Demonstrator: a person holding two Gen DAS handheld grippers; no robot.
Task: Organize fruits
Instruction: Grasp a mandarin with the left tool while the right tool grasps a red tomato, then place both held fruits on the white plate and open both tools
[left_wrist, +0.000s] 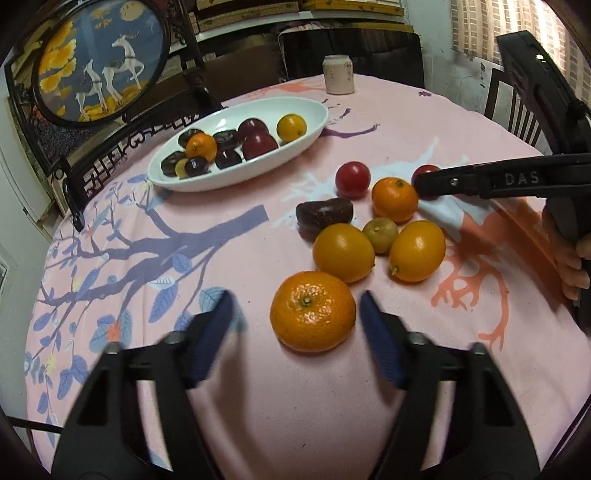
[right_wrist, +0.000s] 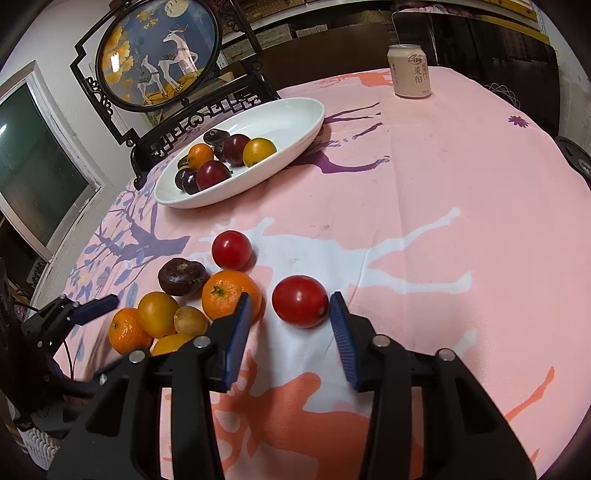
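Now both claws are wide apart: right claw (right_wrist: 291, 325) has the red tomato (right_wrist: 300, 301) right btwn its tips at frame center, left claw (left_wrist: 295, 332) has the big orange (left_wrist: 312, 311) btwn its tips.

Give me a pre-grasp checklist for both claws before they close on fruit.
1. Left claw open around the big mandarin: ok.
2. Right claw open around the red tomato: ok.
3. Right claw's left finger apart from the neighbouring mandarin: cannot tell, it looks very close.
4. Room in the white dish: ok, its far end is bare.
5. Pads touching the big mandarin: not ok, gaps show on both sides.
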